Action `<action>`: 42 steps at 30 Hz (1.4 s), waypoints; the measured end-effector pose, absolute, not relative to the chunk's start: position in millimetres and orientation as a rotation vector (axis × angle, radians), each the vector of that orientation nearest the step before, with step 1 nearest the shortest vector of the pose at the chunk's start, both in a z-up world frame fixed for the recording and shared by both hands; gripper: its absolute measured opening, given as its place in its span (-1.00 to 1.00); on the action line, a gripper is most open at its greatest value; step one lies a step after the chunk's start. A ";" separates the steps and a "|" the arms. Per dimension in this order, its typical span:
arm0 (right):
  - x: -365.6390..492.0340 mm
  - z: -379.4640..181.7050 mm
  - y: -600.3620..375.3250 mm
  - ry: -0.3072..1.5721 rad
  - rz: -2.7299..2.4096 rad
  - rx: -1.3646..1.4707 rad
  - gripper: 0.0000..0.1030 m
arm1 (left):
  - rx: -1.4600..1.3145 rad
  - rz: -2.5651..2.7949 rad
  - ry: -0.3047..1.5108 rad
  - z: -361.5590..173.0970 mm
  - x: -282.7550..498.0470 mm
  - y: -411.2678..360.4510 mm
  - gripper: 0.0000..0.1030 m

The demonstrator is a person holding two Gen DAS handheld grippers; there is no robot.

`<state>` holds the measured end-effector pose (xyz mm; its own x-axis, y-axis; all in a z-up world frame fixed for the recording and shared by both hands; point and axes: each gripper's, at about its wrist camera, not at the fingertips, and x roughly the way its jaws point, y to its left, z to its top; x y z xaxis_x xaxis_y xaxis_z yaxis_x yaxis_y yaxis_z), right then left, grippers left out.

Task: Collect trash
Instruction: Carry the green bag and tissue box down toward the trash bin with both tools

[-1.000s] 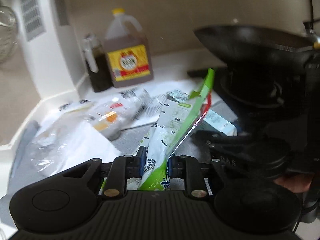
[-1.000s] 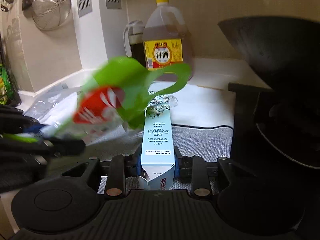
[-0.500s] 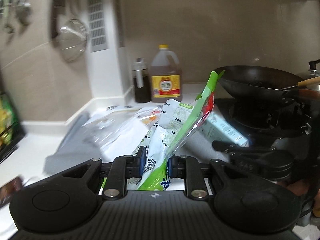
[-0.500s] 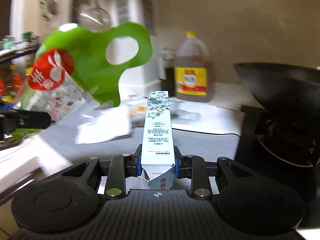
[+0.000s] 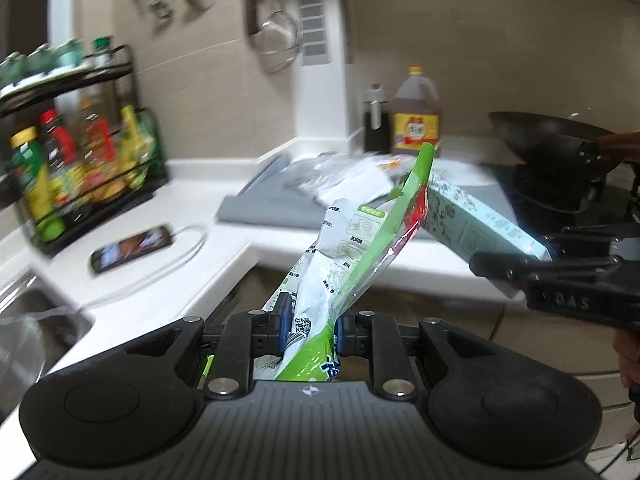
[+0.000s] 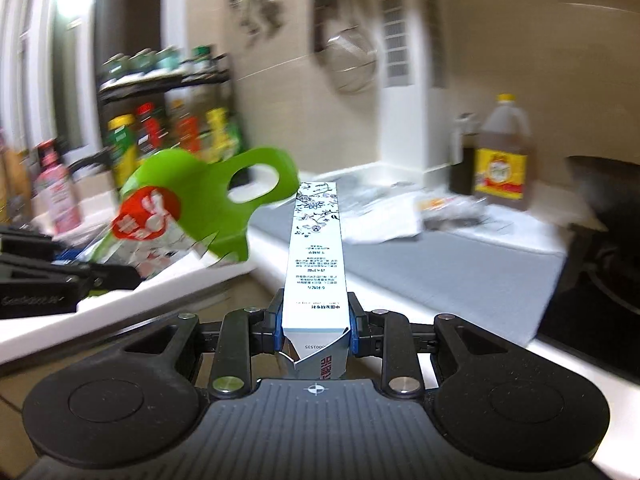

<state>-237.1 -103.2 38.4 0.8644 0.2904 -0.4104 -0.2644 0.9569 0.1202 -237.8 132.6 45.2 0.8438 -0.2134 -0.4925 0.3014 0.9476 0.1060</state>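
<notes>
The crumpled green-and-white plastic bag with a loop handle is pinched at its lower end by the left gripper, so it stands up and forward, clear of the white counter. The long pale-blue printed cardboard box is clamped at its torn near end by the right gripper and juts out over the counter's front edge, apparently for carrying to a bin. That makes two pieces held, one per gripper; more clear wrappers, too blurred to count, lie on the grey mat near the back corner.
</notes>
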 end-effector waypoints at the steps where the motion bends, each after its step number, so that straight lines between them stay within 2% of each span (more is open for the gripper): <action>1: -245.4 36.8 -94.2 0.452 0.313 0.053 -0.41 | 0.175 -0.258 0.506 42.0 -245.5 138.1 -0.56; 16: -295.5 -15.4 -28.6 0.660 0.406 -0.018 -0.41 | 0.088 -0.158 0.602 -3.6 -308.1 183.5 -0.56; 42: -303.2 -13.3 -23.7 0.663 0.408 -0.056 -0.41 | 0.080 -0.177 0.588 -0.7 -314.4 181.7 -0.56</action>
<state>-303.2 -23.7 -13.3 0.7120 0.3504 -0.6085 -0.3859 0.9193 0.0779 -314.4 181.7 -0.7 0.8171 -0.1432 -0.5584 0.1888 0.9817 0.0245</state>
